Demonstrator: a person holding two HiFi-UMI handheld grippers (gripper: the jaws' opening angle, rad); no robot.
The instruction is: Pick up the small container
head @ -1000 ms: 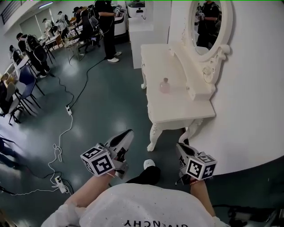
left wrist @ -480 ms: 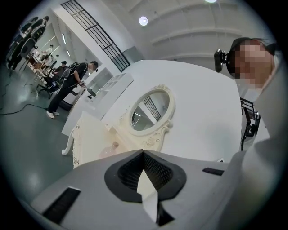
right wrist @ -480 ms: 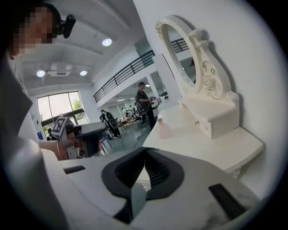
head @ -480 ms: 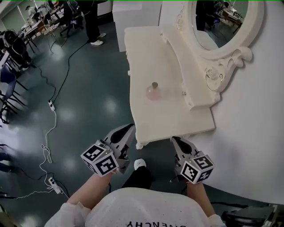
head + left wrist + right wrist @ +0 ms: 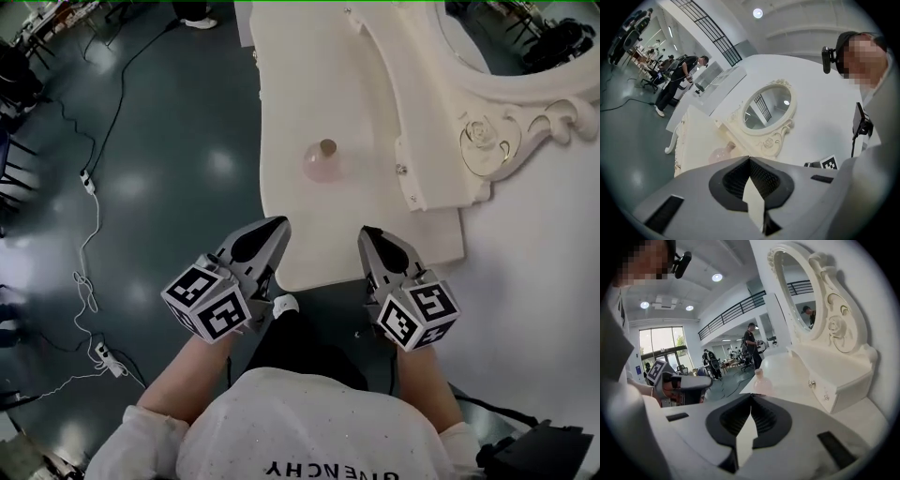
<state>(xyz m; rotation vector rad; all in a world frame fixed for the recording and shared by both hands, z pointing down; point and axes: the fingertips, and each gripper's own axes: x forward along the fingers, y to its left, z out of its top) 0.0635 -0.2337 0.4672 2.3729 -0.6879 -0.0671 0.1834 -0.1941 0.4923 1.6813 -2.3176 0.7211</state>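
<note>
The small container is a pink round bottle with a short capped neck. It stands upright on the white dressing table, left of its drawer shelf. The bottle also shows just beyond the jaw tips in the left gripper view and the right gripper view. My left gripper hovers at the table's near edge, shut and empty. My right gripper is beside it over the near edge, also shut with nothing held. Both are well short of the bottle.
An ornate oval mirror and a small drawer shelf stand along the table's right side against a white wall. Cables and a power strip lie on the dark green floor to the left.
The view has closed in on the dressing table. Both grippers have come forward from above the floor to the table's near edge. The bottle has not moved on the table.
</note>
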